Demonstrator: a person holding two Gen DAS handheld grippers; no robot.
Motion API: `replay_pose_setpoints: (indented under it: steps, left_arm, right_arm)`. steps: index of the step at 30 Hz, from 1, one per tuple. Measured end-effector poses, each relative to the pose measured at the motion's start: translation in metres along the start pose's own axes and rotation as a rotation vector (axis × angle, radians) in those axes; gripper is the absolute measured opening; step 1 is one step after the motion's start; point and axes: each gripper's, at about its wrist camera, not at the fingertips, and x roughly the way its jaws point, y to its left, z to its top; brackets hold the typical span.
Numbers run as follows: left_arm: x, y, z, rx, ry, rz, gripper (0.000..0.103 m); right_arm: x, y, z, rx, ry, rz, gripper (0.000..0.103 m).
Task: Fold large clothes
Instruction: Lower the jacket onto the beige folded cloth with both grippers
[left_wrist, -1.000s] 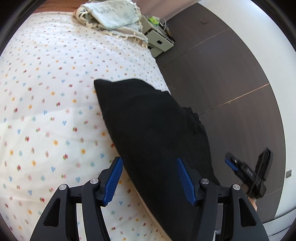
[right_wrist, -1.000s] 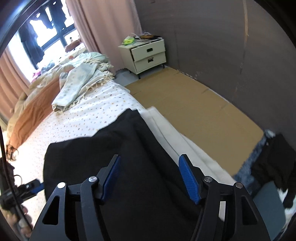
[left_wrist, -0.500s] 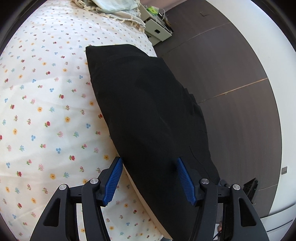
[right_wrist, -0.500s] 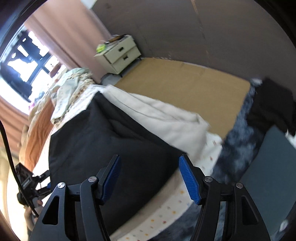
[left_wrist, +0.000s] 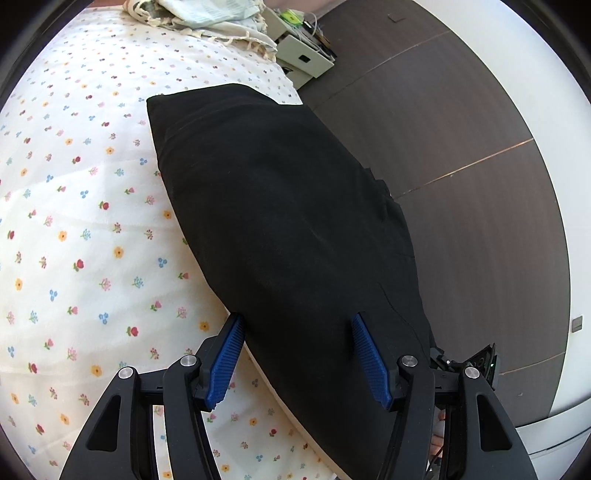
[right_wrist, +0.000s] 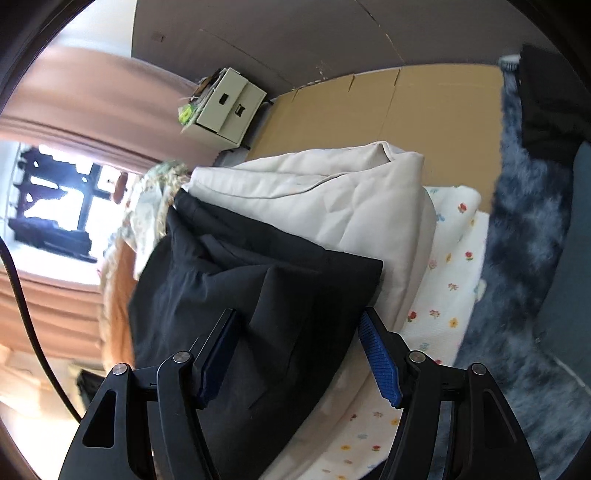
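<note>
since half a second ago the right gripper (right_wrist: 299, 354) has rolled over hard, so the window and pink curtains (right_wrist: 74, 147) now sit sideways at the left of its view, and the cream duvet (right_wrist: 332, 206) has swung up above the black garment (right_wrist: 236, 280). the left gripper (left_wrist: 297, 354) has barely shifted; the garment's far corner sits a little lower in its view than before.

the black garment (left_wrist: 288, 229) lies folded in a long band along the bed's edge nearest the dark wood-panelled wall (left_wrist: 461, 155), on the flower-dotted sheet (left_wrist: 81, 221). its near end runs between the left gripper's blue pads (left_wrist: 364, 360), which stand wide apart, released, gripping nothing.

the right gripper is spread open too, its blue pads (right_wrist: 380, 363) apart over the garment's folded corner, where the layers overlap beside the duvet at the bed's corner.

a rumpled pale blanket (left_wrist: 210, 14) lies at the far end of the bed. beyond it stands a white nightstand (right_wrist: 229, 107), next to flattened cardboard (right_wrist: 406, 107) on the floor, with a shaggy blue-grey rug (right_wrist: 517, 236) alongside.
</note>
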Motion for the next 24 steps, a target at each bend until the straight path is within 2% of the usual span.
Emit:
replay_pose_setpoints:
  steps: [2,4,5,7,15,18,20,22,24]
  left_arm:
    - [0.002,-0.002,0.001,0.009,-0.001,0.008,0.061]
    - [0.001,-0.008,0.001,0.018,-0.002,0.003,0.061]
    - [0.001,-0.009,0.002,0.015,-0.004,-0.005,0.061]
    - [0.001,-0.012,0.007,-0.001,-0.004,-0.028,0.061]
    - [0.012,-0.029,0.01,0.032,-0.005,-0.009,0.061]
    - [0.009,-0.031,0.007,0.043,0.001,-0.003,0.061]
    - [0.002,-0.029,0.008,0.056,-0.008,-0.001,0.061]
    - [-0.007,-0.025,0.007,0.054,-0.026,0.011,0.061]
    - [-0.013,-0.02,0.006,0.045,-0.033,0.009,0.061]
  right_arm:
    - [0.002,0.001,0.002,-0.001,-0.004,0.026,0.064]
    - [-0.001,0.006,0.003,-0.028,-0.025,0.046,0.031]
    - [-0.003,0.007,0.003,-0.035,-0.039,0.043,0.028]
    - [-0.009,0.01,0.006,-0.053,-0.086,0.041,0.016]
    - [-0.024,-0.005,0.007,0.001,-0.189,-0.02,0.01]
    - [-0.028,-0.003,0.001,-0.046,-0.197,-0.108,0.01]
    - [-0.033,0.003,-0.002,-0.074,-0.179,-0.176,0.013]
    - [-0.045,0.011,-0.005,-0.097,-0.201,-0.2,0.026]
    - [-0.054,0.018,-0.007,-0.128,-0.215,-0.192,0.027]
